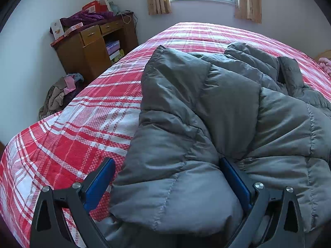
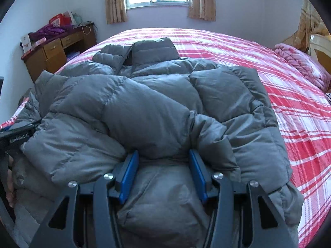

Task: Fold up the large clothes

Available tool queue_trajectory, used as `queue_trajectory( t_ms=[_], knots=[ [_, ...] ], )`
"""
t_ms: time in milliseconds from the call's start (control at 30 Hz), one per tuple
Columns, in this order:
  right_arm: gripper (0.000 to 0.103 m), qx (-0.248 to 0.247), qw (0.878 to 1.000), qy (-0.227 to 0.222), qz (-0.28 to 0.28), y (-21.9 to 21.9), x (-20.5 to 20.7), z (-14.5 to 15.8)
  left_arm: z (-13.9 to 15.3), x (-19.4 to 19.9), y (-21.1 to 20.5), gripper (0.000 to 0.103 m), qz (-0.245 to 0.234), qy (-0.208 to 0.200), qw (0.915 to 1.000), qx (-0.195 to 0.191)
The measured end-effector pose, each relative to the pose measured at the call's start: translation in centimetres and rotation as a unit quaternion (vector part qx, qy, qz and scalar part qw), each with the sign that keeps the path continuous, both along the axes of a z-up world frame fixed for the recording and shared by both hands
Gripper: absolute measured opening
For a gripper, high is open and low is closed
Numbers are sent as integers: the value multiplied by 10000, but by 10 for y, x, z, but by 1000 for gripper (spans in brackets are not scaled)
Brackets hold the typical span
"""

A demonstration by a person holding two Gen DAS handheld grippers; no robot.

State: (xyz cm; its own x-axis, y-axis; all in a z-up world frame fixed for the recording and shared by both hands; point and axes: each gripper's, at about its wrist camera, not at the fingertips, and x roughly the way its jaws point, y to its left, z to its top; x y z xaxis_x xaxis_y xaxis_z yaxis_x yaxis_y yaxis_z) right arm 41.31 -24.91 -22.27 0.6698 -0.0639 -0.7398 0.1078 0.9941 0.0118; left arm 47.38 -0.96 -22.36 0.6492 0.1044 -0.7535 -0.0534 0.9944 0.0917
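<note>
A grey puffer jacket [image 1: 217, 111] lies on the red plaid bed [image 1: 82, 124], its sleeves folded across the body. My left gripper [image 1: 167, 165] is wide open, with a puffy fold at the jacket's near left edge between its blue fingers. In the right wrist view the jacket [image 2: 157, 103] fills the middle, collar at the far end. My right gripper [image 2: 163, 155] is open, its blue fingers either side of a fold at the near hem. The left gripper's black body [image 2: 16, 139] shows at the left edge.
A wooden desk [image 1: 93, 47] piled with boxes and purple cloth stands against the far left wall. A heap of clothes [image 1: 60, 95] lies on the floor by the bed. A pink blanket [image 2: 302, 66] lies at the bed's right side. The bed's near edge is just below the grippers.
</note>
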Motion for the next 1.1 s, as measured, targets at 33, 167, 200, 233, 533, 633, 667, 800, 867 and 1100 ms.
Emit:
queue_trajectory(
  t_ms=[33,167,200,233,533,633,667,800,867,1100],
  knots=[
    [53,-26,10000,5,-3,1,0,0,0,0,0,101,-2,2,10000,-6],
    [53,-119,9999,16,-12,3,1,-1,-1,1,1,101,-6,21,10000,-28],
    [53,-137,9999,19,-13,3,1,-1,-1,2,1,101,-6,25,10000,-33],
    [53,-152,9999,22,-15,4,1,0,-1,1,1,101,-7,26,10000,-33],
    [53,-373,9993,64,-38,11,2,-1,-1,4,5,101,-23,85,9999,-121],
    [54,-359,9993,96,-12,10,1,3,14,1,11,101,47,129,9999,-36],
    [54,-309,9995,81,-4,9,-1,7,23,-2,13,101,85,59,9999,-1],
    [59,-163,9990,-392,-146,1,-17,42,80,-10,18,101,3,-709,9974,-86],
    [59,-201,9980,-571,-164,1,-12,59,95,3,13,101,-92,-752,9969,-213],
    [59,118,9991,-99,-398,-14,53,48,49,71,-20,101,-43,-103,9998,133]
  ],
)
